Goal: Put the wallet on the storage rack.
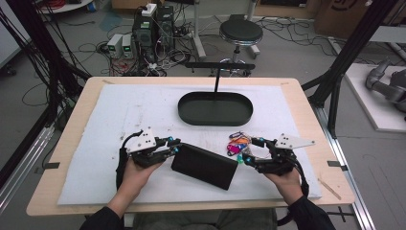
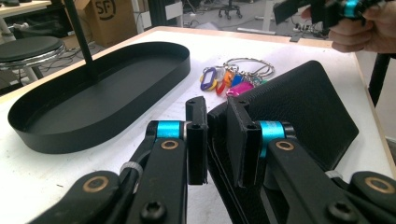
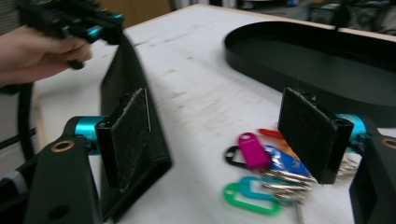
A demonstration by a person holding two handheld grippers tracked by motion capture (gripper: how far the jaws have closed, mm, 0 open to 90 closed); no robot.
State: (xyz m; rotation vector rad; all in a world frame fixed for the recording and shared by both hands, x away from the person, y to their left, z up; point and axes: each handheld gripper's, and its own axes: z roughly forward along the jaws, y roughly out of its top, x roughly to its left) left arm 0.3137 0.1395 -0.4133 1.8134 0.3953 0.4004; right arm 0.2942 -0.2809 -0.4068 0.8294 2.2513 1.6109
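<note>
The oval black tray [image 1: 215, 109] holds only its upright post; the left gripper [image 2: 217, 140] pinches an edge of the grainy black wallet [image 1: 204, 166] on the white mat [image 1: 95, 143]; the right gripper [image 3: 215, 135] gapes wide beside the bunch of keys with bright plastic tags [image 3: 261, 177].

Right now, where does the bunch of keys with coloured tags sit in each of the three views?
High view: the bunch of keys lies right of centre, between the black wallet and the right tool.
Left gripper view: upper middle, behind the wallet's far edge.
Right gripper view: lower right, between the open jaws.
Shared landmark: the black oval tray, beyond the keys in every view.
</note>
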